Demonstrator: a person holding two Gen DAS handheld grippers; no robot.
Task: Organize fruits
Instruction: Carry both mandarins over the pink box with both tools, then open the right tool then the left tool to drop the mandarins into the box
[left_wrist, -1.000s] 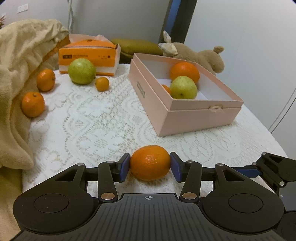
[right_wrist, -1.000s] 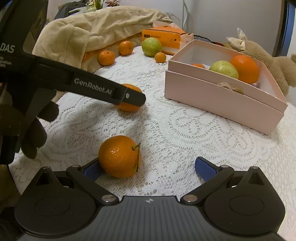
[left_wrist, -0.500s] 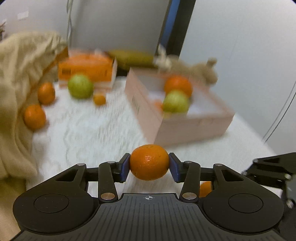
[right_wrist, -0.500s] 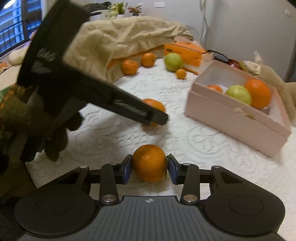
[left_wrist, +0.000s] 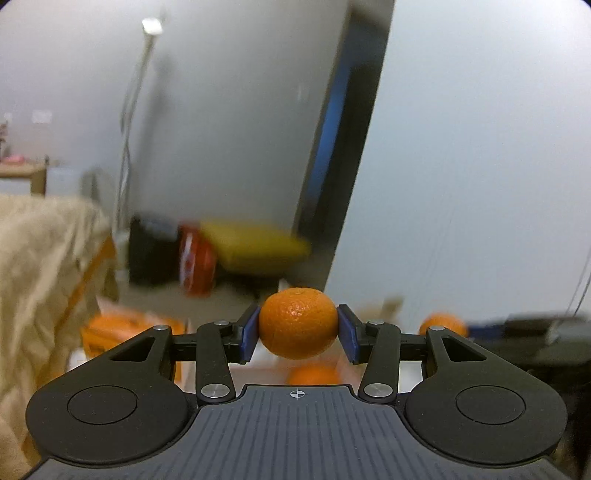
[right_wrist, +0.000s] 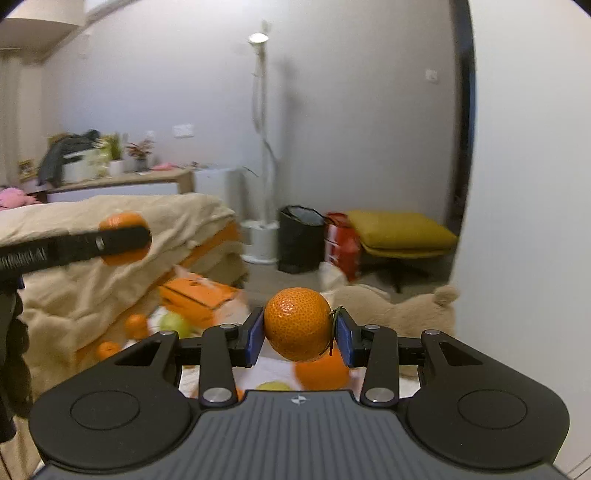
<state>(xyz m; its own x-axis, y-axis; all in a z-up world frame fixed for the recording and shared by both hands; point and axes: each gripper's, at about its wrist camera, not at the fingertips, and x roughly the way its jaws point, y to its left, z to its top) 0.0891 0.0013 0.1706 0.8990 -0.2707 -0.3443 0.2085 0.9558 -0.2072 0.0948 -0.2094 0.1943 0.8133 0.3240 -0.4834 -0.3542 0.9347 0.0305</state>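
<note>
Blurred bedroom behind; each claw (left_wrist: 298, 328) (right_wrist: 298, 325) grips an orange (left_wrist: 297, 323) (right_wrist: 297, 324).

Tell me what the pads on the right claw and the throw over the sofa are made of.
The pads on the right claw look like matte blue rubber or soft plastic, though that can't be told for sure. The throw looks like beige fleece: fuzzy nap, soft rumpled folds.

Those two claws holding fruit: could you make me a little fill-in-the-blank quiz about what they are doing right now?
1. The left gripper is shut on an ____.
2. The right gripper's orange has a small green ____ on one side.
3. The number of grippers holding fruit is ____.
4. The pads touching the fruit are coloured ____.

Missing words: orange; stem; two; blue
</note>
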